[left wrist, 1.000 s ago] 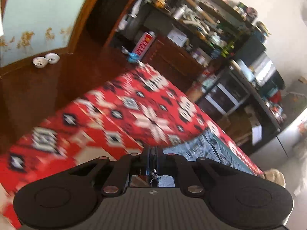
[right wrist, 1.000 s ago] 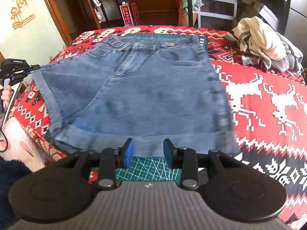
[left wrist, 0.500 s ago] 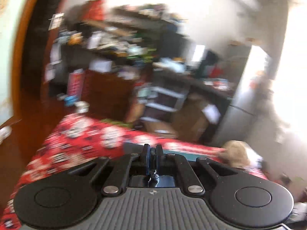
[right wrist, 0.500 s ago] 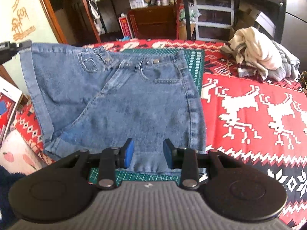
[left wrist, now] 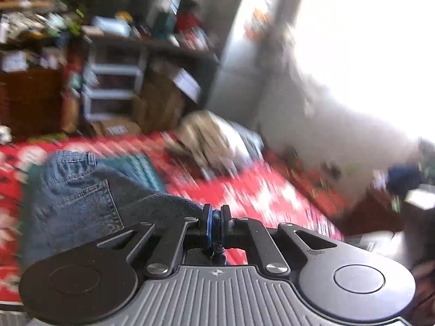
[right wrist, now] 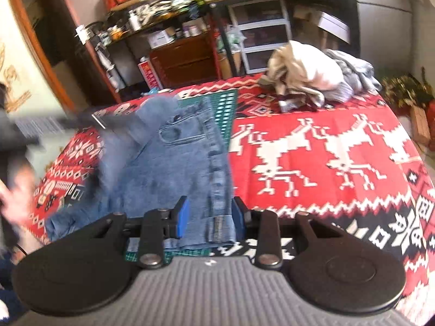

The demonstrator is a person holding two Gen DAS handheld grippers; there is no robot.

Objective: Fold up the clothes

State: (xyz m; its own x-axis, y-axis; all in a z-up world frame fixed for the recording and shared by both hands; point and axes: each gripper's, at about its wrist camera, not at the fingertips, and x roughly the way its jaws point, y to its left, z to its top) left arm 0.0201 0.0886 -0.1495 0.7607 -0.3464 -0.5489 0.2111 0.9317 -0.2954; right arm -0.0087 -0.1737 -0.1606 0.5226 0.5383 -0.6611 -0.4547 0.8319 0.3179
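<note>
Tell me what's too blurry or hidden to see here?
- Left wrist view: shelves smeared by motion blur; window area washed out white.
- Right wrist view: left tool and lifted edge of denim shorts blurred.
- Right wrist view: right tool hides the shorts' near hem.

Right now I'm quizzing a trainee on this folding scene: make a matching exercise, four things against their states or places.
Things:
1. left gripper
2. right gripper
3. denim shorts
4. heap of pale clothes

States or places:
A. open, empty
B. far side of the red blanket
C. shut on denim
D. partly on the green mat

Pairs: 1-C, 2-A, 3-D, 4-B
</note>
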